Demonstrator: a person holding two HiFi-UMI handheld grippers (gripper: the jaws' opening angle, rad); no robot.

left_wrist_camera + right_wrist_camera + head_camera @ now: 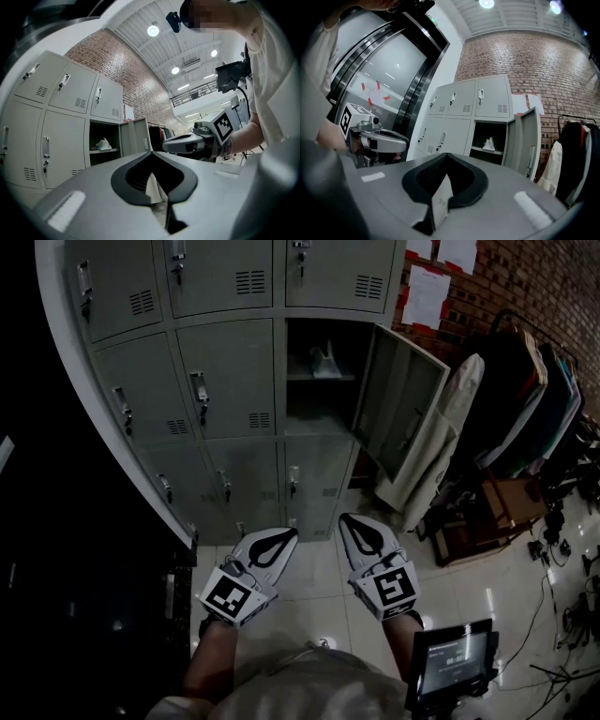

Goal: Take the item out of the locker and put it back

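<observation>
Both grippers are held out low, side by side. The left gripper (279,538) and the right gripper (354,521) are each closed, with nothing in them.

A small white item (325,360) sits upright on a shelf (319,380) inside the open locker (323,418). It is straight ahead of the grippers, higher up and well apart from them. I think the right gripper is a little nearer.

The door (398,399) hangs open on the right. The floor (487,596) is shiny tile. A coat rack (534,399) stands by a brick wall (534,277).
</observation>
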